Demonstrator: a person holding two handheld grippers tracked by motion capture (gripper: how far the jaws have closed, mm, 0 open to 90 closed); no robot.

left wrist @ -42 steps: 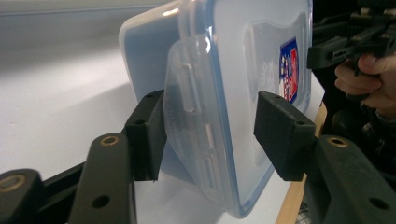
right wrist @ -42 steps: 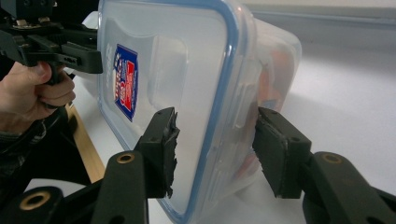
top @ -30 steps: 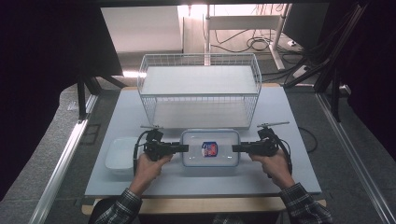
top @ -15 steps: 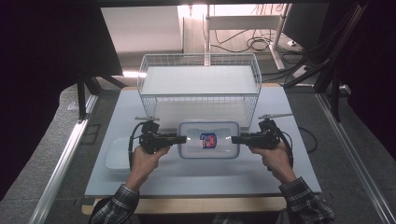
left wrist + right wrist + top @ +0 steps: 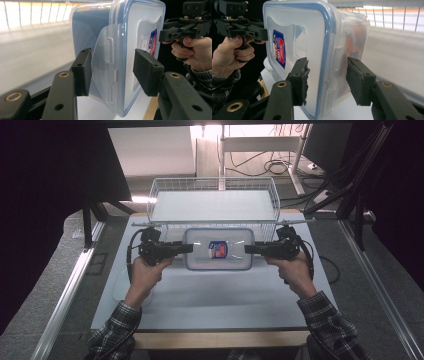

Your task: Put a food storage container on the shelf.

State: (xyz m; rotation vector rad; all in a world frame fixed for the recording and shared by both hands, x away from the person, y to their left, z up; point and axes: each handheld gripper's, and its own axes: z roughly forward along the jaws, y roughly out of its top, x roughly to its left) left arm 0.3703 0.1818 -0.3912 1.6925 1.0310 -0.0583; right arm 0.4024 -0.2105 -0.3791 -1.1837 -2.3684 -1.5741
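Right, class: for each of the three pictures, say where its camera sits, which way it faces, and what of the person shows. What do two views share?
High view: above the person's side, facing forward and down on the table; both forearms and hand-held grippers show.
Left gripper view: rides the left hand-held gripper, facing along its jaws at the container; the other hand shows beyond.
Right gripper view: rides the right hand-held gripper, facing the container's other end.
Shared: the container's sticker.

Obstacle ahead of both grippers: wire basket (image 5: pixel 214 205), its front rim just beyond the lidded plastic container (image 5: pixel 218 249) held between left gripper (image 5: pixel 186 248) and right gripper (image 5: pixel 248 249). Free room: bare table (image 5: pixel 215 295) behind and below the jaws, toward the person. Minor item: white dish (image 5: pixel 119 287) below the left forearm.
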